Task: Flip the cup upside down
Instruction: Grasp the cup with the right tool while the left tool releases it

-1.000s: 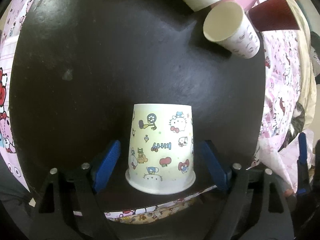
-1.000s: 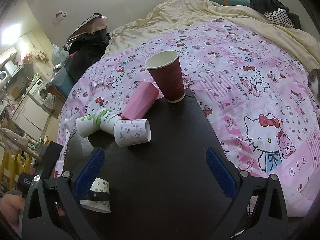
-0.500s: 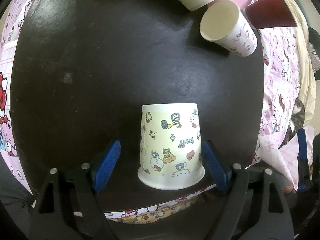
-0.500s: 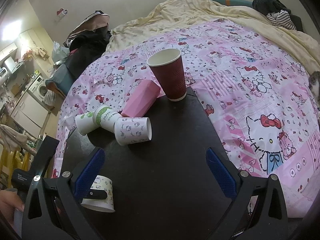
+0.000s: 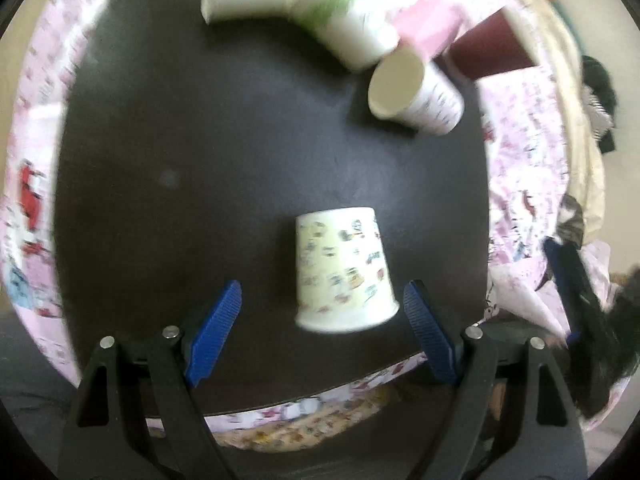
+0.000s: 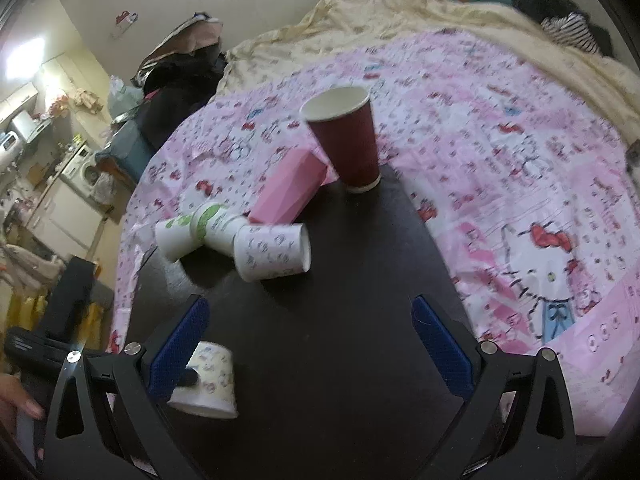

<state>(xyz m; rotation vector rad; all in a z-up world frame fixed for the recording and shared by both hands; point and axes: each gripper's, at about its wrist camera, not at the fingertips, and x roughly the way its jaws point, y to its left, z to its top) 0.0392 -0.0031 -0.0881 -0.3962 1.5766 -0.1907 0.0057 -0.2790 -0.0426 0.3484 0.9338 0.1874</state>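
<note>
Both tools stand with their jaws spread and grasp nothing. Left tool (image 5: 320, 322) frames the patterned cup (image 5: 345, 268), which stands upside down, rim on the dark tabletop (image 5: 224, 152), near the tabletop's near edge. The cup sits closer to the tool's right finger than its left; whether that finger touches it is unclear in the blur. From the right wrist view the same cup (image 6: 210, 380) shows at the lower left, partly behind the right tool's left finger. Right tool (image 6: 308, 344) hovers over bare tabletop with nothing between its fingers.

Five more items cluster at the far side. Three lie on their sides: two white cups, one with green print (image 6: 212, 226) and one plain-looking (image 6: 174, 236), set end to end, and a small patterned cup (image 6: 274, 252) just beside them. One pink box (image 6: 290, 190) leans behind these. One dark red cup (image 6: 350, 144) stands upright, mouth up, at the far edge. A pink Hello Kitty bedspread (image 6: 500, 184) surrounds the tabletop.
</note>
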